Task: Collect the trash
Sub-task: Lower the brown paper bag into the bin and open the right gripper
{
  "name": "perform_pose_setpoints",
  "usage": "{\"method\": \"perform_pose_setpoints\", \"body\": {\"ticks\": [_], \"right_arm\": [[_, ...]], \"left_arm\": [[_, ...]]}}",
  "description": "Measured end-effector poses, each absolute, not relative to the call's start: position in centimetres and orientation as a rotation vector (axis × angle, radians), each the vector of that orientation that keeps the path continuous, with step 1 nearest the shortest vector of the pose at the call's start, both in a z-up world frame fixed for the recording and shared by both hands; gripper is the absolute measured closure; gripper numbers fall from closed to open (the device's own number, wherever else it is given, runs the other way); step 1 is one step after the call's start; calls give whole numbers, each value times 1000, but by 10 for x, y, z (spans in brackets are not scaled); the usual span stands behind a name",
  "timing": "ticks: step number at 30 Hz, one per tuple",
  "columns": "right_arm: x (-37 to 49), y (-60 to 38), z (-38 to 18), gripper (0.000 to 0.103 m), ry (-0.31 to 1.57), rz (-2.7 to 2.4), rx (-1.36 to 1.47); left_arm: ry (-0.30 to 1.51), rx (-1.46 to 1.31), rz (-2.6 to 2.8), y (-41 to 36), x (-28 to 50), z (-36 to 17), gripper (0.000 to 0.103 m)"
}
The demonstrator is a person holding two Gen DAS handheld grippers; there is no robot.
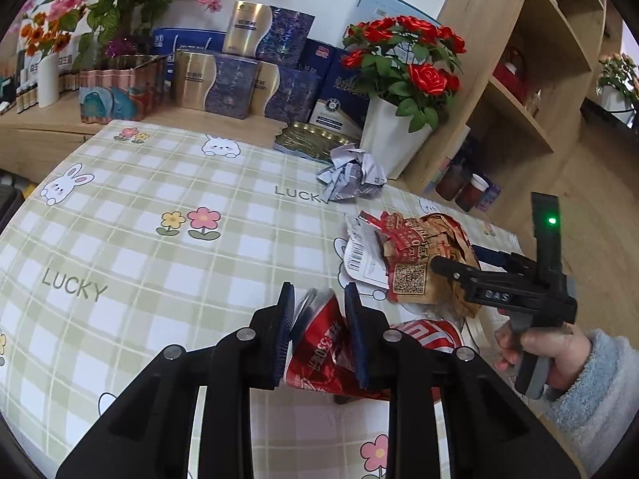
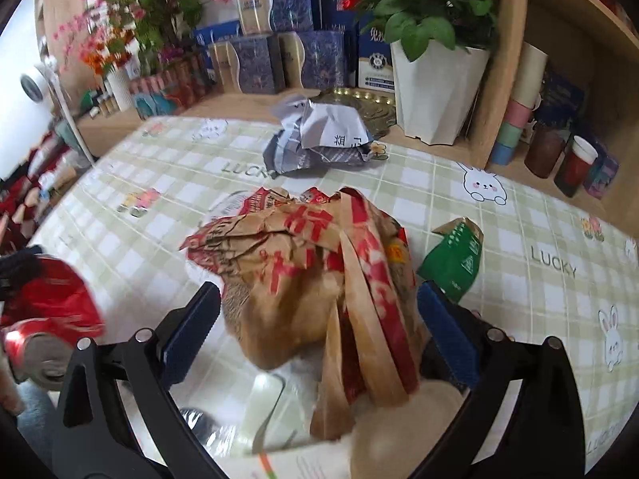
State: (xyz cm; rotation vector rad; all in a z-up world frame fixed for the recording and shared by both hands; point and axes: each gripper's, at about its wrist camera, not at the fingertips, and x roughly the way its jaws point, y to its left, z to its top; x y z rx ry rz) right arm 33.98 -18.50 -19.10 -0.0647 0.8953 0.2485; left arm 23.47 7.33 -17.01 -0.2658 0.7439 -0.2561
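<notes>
The left gripper (image 1: 319, 299) has its blue pads pressed against both sides of a crushed red can (image 1: 323, 343), holding it above the checked tablecloth (image 1: 159, 183); its jaws stand narrow on the dented metal. In the right wrist view the same can (image 2: 52, 299) shows at about nine o'clock, at the picture's left edge.

The right gripper (image 2: 319, 311) has its jaws spread wide around a crumpled brown paper bag (image 2: 315, 271) with red print, which lies on the cloth between the two pads. Whether the pads touch the bag cannot be told. In the left wrist view this gripper (image 1: 451, 267), held by a hand (image 1: 547, 351) in a fluffy pale blue sleeve (image 1: 595, 391), reaches in at about three o'clock over the bag (image 1: 423, 255).

A green wrapper (image 2: 455, 259) sits just beside the bag at its two o'clock. A ball of crumpled grey-white paper (image 2: 319, 139) lies further off at twelve o'clock, near a white pot (image 2: 435, 92) of red roses.
</notes>
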Motion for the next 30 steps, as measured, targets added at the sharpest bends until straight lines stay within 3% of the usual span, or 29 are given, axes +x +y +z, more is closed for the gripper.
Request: {"method": "perform_pose_setpoints", "body": {"ticks": [5,6,9,12,30], "right_arm": [[350,-192,-201,6,939,238,26],[350,-194,-201,15,936,242,31],[344,-195,-195,31,923,280,51],[332,-188,-187,35,876,307,-6],[285,-186,-156,36,708,383,6]], "left_arm": [[761,-256,-265,76,235,-176,79],[761,-255,-268,76,234,-177,79],[770,-248,-271,74,233,-180,79],[811,-238,-273,71,232,-194,79],[965,-128,-291,54,232,-230,77]]}}
